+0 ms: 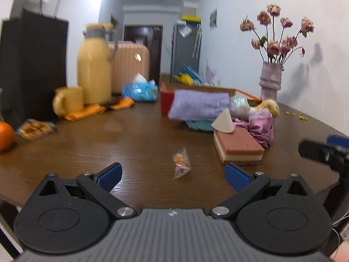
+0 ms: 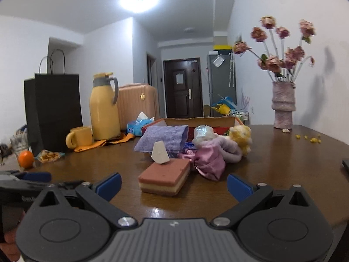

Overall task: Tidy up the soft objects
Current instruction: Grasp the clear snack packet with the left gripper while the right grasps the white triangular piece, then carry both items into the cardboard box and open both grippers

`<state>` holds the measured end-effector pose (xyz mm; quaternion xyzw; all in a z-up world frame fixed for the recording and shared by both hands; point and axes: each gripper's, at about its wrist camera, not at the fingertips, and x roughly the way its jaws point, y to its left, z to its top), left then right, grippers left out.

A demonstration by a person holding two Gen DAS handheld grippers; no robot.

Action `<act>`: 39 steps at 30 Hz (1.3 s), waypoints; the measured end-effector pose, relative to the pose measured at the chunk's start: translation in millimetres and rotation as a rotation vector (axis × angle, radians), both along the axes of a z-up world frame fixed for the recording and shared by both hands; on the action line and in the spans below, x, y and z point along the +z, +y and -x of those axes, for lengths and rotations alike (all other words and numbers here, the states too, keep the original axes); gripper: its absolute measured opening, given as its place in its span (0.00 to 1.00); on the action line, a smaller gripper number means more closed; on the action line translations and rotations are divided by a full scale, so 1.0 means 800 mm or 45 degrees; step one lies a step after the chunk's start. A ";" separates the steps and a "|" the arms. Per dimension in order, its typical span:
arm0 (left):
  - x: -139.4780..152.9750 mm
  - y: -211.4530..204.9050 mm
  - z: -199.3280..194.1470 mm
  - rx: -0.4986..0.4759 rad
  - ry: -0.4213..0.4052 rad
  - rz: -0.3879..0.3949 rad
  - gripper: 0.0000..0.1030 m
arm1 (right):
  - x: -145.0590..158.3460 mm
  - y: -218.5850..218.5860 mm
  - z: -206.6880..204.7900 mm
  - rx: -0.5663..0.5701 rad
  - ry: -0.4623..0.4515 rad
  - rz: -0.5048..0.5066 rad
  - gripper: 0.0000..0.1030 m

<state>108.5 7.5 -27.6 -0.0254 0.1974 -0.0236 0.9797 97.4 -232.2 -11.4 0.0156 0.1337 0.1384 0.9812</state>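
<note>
A pile of soft things lies on the brown table before a red-sided box (image 2: 196, 121): a purple cloth (image 2: 162, 137), a pink and cream sponge block (image 2: 164, 178) with a white wedge sponge (image 2: 160, 152) on it, pink satin fabric (image 2: 210, 160), a yellow plush toy (image 2: 241, 136) and a shiny ball (image 2: 202, 132). My right gripper (image 2: 173, 185) is open, just in front of the sponge block. My left gripper (image 1: 172, 173) is open and empty, with a small wrapped candy (image 1: 181, 162) between its fingers. The sponge block (image 1: 238, 147) lies to its right.
At the back left stand a black paper bag (image 2: 54, 109), a yellow thermos (image 2: 104, 109), a yellow mug (image 2: 79, 136), a tissue pack (image 2: 139, 124) and an orange (image 2: 26, 158). A vase of dried roses (image 2: 283, 104) stands at the back right. The right gripper shows at the left view's right edge (image 1: 322, 150).
</note>
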 end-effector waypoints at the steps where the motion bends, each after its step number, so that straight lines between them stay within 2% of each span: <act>1: -0.002 -0.001 -0.010 -0.004 0.005 0.004 0.93 | 0.004 0.003 -0.010 0.016 -0.009 -0.003 1.00; 3: -0.007 -0.003 -0.030 -0.013 0.015 -0.008 0.79 | 0.013 0.014 -0.042 0.035 0.009 0.024 0.98; 4: -0.009 -0.005 -0.042 -0.016 0.042 -0.014 0.75 | 0.014 0.021 -0.059 0.050 0.029 0.048 0.93; 5: -0.011 -0.005 -0.055 -0.026 0.085 -0.010 0.66 | 0.015 0.028 -0.080 0.068 0.051 0.071 0.85; 6: -0.013 -0.004 -0.067 -0.036 0.128 0.007 0.58 | 0.015 0.034 -0.099 0.085 0.076 0.088 0.81; 8: -0.016 0.001 -0.086 -0.061 0.182 0.052 0.52 | 0.013 0.046 -0.137 0.132 0.134 0.097 0.70; 10: -0.016 0.003 -0.097 -0.072 0.193 0.048 0.40 | 0.011 0.057 -0.169 0.163 0.161 0.100 0.68; 12: -0.019 0.001 -0.107 -0.089 0.224 0.030 0.21 | 0.007 0.066 -0.191 0.179 0.167 0.123 0.63; 15: -0.020 -0.001 -0.115 -0.091 0.242 0.018 0.18 | 0.000 0.079 -0.217 0.187 0.187 0.153 0.44; 17: -0.019 -0.001 -0.119 -0.089 0.251 0.031 0.16 | -0.004 0.078 -0.225 0.204 0.214 0.133 0.22; 18: -0.018 0.000 -0.119 -0.089 0.256 0.036 0.15 | -0.005 0.077 -0.226 0.210 0.223 0.120 0.18; 22: -0.006 -0.001 -0.108 -0.084 0.225 0.045 0.14 | 0.004 0.063 -0.205 0.198 0.192 0.075 0.18; 31: 0.047 -0.020 -0.063 -0.124 0.067 0.031 0.14 | 0.043 0.013 -0.113 0.160 0.078 0.003 0.18; 35: 0.089 -0.013 -0.095 -0.200 0.036 0.097 0.14 | 0.071 -0.004 -0.121 0.202 0.069 -0.041 0.18; 39: 0.145 -0.001 -0.188 -0.249 0.057 0.154 0.14 | 0.116 -0.012 -0.185 0.281 0.084 -0.065 0.18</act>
